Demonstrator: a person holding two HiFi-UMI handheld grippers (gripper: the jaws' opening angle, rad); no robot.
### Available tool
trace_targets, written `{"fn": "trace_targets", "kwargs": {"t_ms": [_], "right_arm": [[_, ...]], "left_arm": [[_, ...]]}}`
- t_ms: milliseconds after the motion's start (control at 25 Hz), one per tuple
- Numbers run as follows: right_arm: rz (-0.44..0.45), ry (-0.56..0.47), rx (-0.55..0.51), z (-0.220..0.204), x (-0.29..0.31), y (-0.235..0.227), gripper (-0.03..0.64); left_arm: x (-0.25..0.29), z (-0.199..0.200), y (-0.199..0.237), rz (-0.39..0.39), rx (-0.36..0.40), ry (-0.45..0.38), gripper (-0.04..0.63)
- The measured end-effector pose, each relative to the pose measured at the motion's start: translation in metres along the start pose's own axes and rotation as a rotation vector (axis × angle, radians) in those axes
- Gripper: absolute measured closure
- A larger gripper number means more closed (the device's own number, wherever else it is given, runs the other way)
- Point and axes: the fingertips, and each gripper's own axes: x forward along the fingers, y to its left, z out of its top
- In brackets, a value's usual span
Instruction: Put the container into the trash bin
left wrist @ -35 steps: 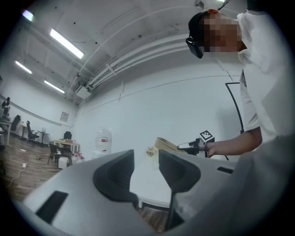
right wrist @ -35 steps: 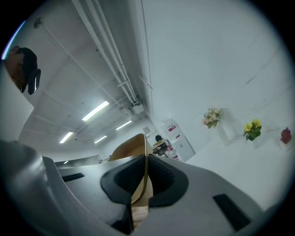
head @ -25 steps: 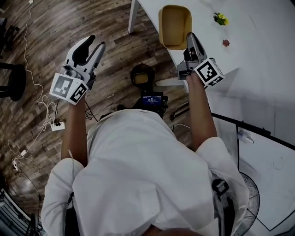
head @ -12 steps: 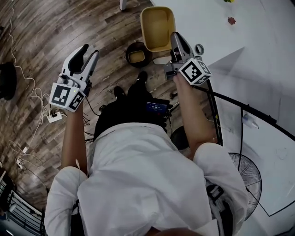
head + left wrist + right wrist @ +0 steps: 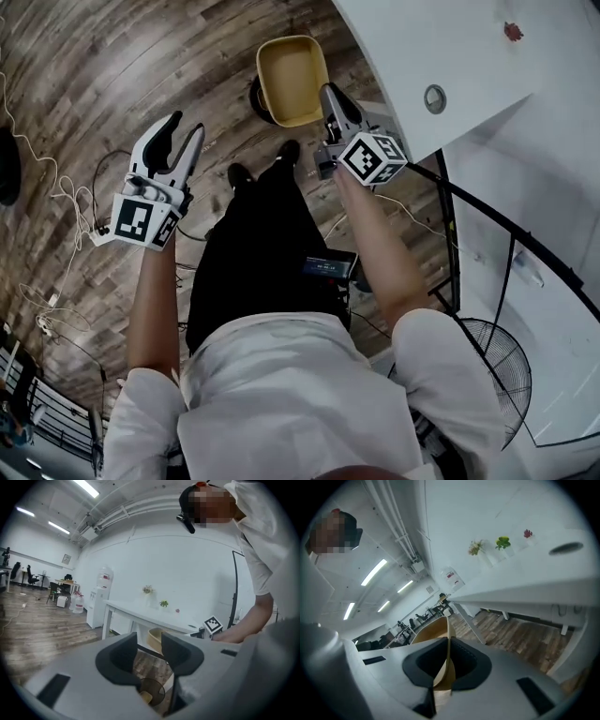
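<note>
The yellow container point(image 5: 292, 80) hangs over the wood floor just off the white table's corner, its hollow facing up. My right gripper point(image 5: 328, 94) is shut on its near wall; in the right gripper view the thin yellow wall point(image 5: 442, 665) is pinched between the pads of that gripper point(image 5: 447, 648). The dark round trash bin point(image 5: 253, 94) shows only as a sliver under the container's left edge. In the left gripper view the trash bin point(image 5: 153, 692) stands on the floor, something yellow inside. My left gripper point(image 5: 184, 129) is open and empty, left of the container.
The white table point(image 5: 450, 56) fills the upper right, its legs beside the bin. The person's shoes point(image 5: 239, 175) stand just short of the bin. Cables and a power strip point(image 5: 66, 197) lie on the floor at left. A floor fan point(image 5: 497, 375) stands at lower right.
Both grippers have come down. The container has left the table's edge and now hangs low over the floor, covering most of the trash bin. The left jaws stay open.
</note>
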Motion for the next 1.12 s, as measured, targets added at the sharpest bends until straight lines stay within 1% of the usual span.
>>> {"fn": "trace_targets", "kwargs": {"t_ms": [120,200,360,440,640,800,920,1120], "right_arm": [[-0.029,0.051,0.000,-0.042,0.017,-0.042,0.572],[-0.037,0.064,0.019,-0.070,0.026,-0.066,0.572],[-0.053,0.087,0.019,-0.118,0.047,-0.112,0.572],[-0.063,0.105,0.014,-0.143,0.061,-0.136,0.572],[-0.096,0.187,0.004,-0.209,0.087,-0.199,0.572],[-0.139,0.214,0.024,-0.254,0.094,-0.241,0.572],[-0.158,0.225,0.024,-0.280,0.098,-0.263,0.572],[-0.174,0.224,0.011,-0.307,0.101,-0.286,0.572]], "left_arm": [[0.020,-0.037,0.007,0.014,-0.026,0.017,0.430],[0.031,-0.066,0.010,0.018,-0.045,0.035,0.430],[0.060,-0.124,0.010,0.001,-0.108,0.072,0.430],[0.072,-0.152,0.012,0.000,-0.126,0.085,0.430],[0.093,-0.219,0.015,0.008,-0.174,0.118,0.430],[0.102,-0.262,0.018,0.000,-0.184,0.145,0.430],[0.105,-0.289,0.022,-0.005,-0.187,0.170,0.430],[0.105,-0.319,0.022,-0.014,-0.193,0.203,0.430]]}}
